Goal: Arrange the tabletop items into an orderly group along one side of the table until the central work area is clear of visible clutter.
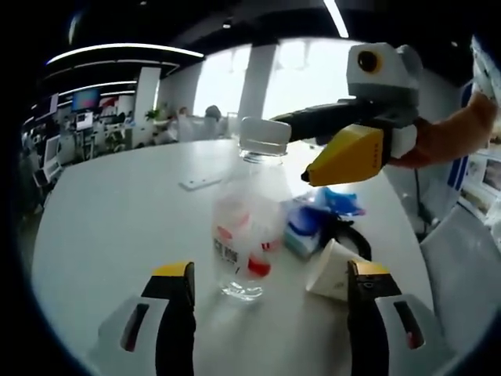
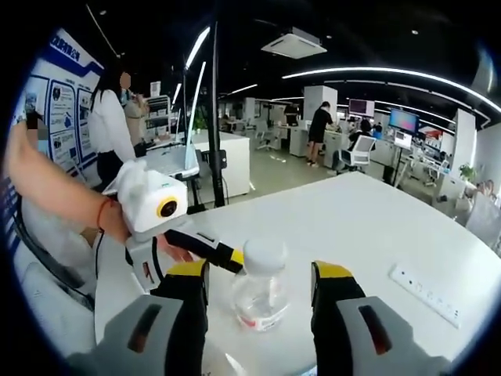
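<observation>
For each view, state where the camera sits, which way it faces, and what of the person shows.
Left gripper view: rides the left tool, facing the bottle from one side; the right tool and a hand enter.
Right gripper view: rides the right tool, facing the bottle from the opposite side; an arm shows.
Shared: bottle, white table.

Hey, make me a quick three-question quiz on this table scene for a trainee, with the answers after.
1. True or false: the bottle stands upright with its white cap on.
2. Multiple choice: in the left gripper view, what lies just right of the bottle? A) a paper cup on its side B) a laptop C) a plate
3. Fill in: in the right gripper view, the long white thing on the table at the right is a power ____.

Key:
1. True; the bottle sits between the open jaws of the right tool, untouched.
2. A; a blue packet lies behind it.
3. Strip.
</observation>
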### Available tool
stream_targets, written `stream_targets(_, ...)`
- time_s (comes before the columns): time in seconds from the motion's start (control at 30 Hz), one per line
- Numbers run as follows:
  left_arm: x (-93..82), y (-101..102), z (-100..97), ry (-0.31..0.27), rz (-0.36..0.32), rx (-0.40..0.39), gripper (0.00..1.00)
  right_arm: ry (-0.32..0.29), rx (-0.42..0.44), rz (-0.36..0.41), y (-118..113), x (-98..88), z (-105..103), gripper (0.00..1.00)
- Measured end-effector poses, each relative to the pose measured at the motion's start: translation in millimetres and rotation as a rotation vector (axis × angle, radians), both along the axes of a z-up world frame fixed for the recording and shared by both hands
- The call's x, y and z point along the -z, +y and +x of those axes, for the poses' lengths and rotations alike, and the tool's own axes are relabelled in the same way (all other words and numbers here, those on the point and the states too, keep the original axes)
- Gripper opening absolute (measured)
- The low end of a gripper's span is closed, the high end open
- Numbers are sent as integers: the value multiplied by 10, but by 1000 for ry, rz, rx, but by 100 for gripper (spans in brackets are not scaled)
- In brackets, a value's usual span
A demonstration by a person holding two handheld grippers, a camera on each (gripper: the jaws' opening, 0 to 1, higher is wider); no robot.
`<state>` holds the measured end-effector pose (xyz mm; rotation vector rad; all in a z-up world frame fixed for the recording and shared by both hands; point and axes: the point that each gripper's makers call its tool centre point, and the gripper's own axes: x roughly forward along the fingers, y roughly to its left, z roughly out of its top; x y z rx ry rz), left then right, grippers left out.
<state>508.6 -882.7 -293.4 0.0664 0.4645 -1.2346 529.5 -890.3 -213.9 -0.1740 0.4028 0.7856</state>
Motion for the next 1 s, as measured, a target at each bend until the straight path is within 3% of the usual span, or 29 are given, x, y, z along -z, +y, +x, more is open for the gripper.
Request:
stream_targets(0.57,-101,62,-181,17,3,-36,80,5,-20,34,-174,-79,-154,62)
stream_targets(1.0,-186,98,-358,40,3,-84,83,12,-30,52,-342,-129,-267,62)
